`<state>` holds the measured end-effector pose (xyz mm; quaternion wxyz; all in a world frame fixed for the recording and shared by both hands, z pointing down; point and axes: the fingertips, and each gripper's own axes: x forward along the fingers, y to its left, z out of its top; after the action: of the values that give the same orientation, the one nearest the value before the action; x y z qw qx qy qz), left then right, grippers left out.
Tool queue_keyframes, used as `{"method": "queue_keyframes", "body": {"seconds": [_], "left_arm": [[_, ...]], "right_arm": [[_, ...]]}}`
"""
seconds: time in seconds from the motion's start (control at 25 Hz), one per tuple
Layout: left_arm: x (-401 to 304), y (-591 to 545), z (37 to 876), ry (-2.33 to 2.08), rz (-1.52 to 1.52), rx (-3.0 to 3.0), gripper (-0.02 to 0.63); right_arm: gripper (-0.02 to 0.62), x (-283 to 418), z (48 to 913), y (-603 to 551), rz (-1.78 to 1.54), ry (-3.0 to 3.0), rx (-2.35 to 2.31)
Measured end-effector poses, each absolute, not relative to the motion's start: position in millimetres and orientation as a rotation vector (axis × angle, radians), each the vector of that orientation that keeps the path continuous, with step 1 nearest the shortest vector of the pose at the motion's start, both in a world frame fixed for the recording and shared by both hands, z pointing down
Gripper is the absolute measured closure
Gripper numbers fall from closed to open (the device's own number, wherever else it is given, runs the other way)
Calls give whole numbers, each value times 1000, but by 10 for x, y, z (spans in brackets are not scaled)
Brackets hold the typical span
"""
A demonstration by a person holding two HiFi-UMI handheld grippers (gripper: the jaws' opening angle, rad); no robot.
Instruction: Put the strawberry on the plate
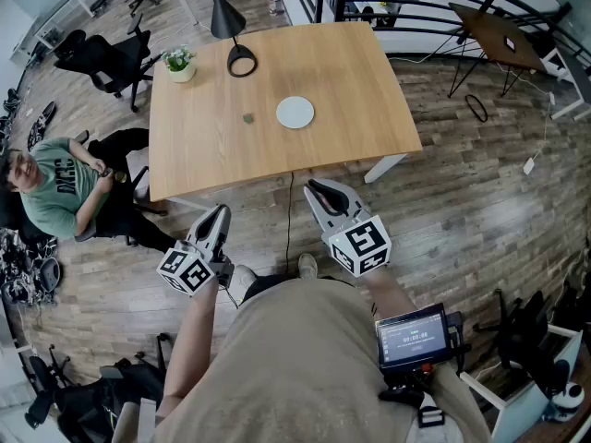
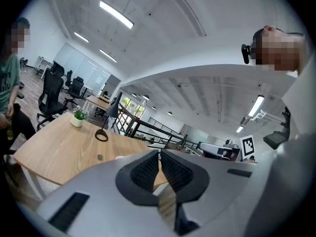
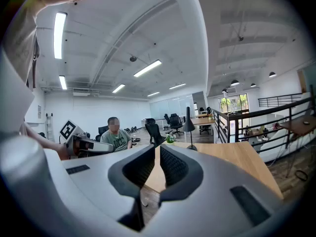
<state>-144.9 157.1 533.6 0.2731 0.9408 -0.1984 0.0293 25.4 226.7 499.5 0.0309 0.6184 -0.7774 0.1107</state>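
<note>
Item: strawberry [image 1: 247, 117]. A small dark speck on the wooden table [image 1: 203, 146], near the white plate [image 1: 295, 113] on its left and not touching it; too small to confirm its shape.
Left gripper [image 1: 220, 213]: fingers together, nothing between them; held off the table's near edge, over the floor.
Right gripper [image 1: 319, 188]: fingers together, empty; also short of the table.
Stage, judged: the reach has not begun; 2 steps remain, pick and place.
Risk 1: jaws arriving unopened would knock the fruit, and it may roll away.
Risk 2: soft fruit; a hard squeeze would probably bruise it.
Risk 3: a small target is easy to pinch off-centre, so it may slip out.
Risk 4: a light plate may slide if it is bumped at the release.
Bystanders: lamp base [image 1: 241, 61] and plant pot [image 1: 179, 64] stand well apart from the path.
</note>
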Motion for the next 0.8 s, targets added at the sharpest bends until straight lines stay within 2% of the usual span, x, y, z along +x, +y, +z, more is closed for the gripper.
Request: {"method": "queue_keyframes", "body": {"seconds": [0.8], "left_arm": [[-1228,1621,5349,-522,96,2539,604]], "right_arm": [[548,351,4951,2318,396,-2518,1895]]}}
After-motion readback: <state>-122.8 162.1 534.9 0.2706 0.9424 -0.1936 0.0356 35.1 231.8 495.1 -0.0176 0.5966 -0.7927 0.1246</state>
